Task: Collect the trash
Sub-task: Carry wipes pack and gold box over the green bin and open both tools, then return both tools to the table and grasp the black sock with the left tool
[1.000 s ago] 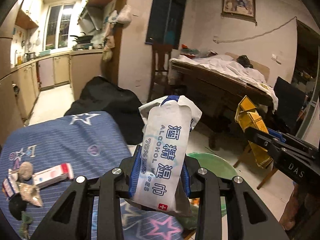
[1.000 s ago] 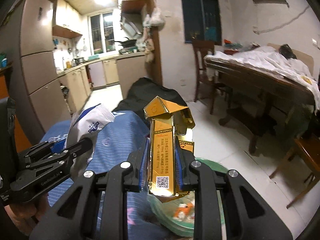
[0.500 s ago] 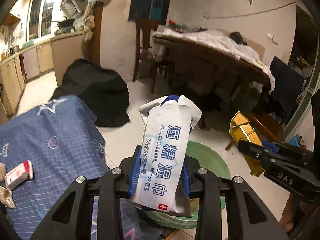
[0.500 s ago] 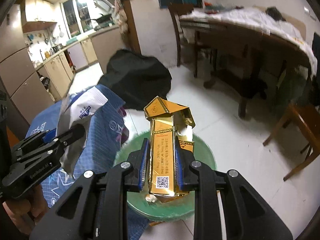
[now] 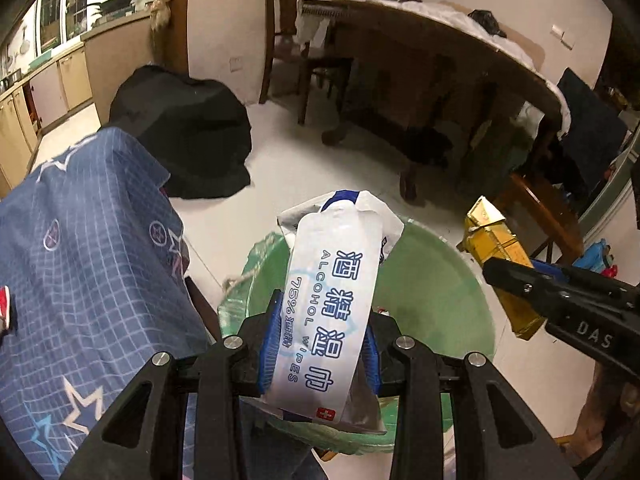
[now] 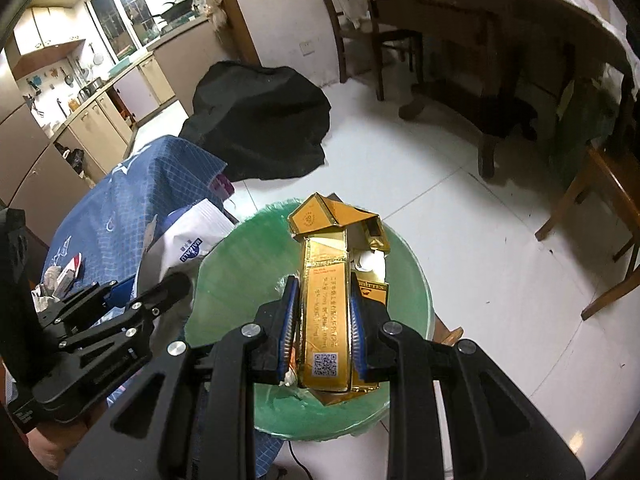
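My left gripper [image 5: 318, 344] is shut on a white alcohol wipes packet [image 5: 332, 300] and holds it above the green-lined trash bin [image 5: 436, 280]. My right gripper [image 6: 324, 324] is shut on a gold cigarette carton [image 6: 326, 312], open at its top, held over the same bin [image 6: 240, 280]. The right gripper with the carton [image 5: 496, 248] shows at the right of the left wrist view. The left gripper and the wipes packet [image 6: 196, 236] show at the left of the right wrist view.
The blue star-patterned tablecloth [image 5: 80, 248] lies left of the bin, with small wrappers [image 6: 68, 276] on it. A black bag [image 6: 260, 120] lies on the white floor behind. A dark wooden table [image 6: 500, 40] and chairs stand at the right.
Both grippers have moved forward off the table and tilted down, so the wipes packet and the gold carton now hang over the green bin. Both stay shut on their items.
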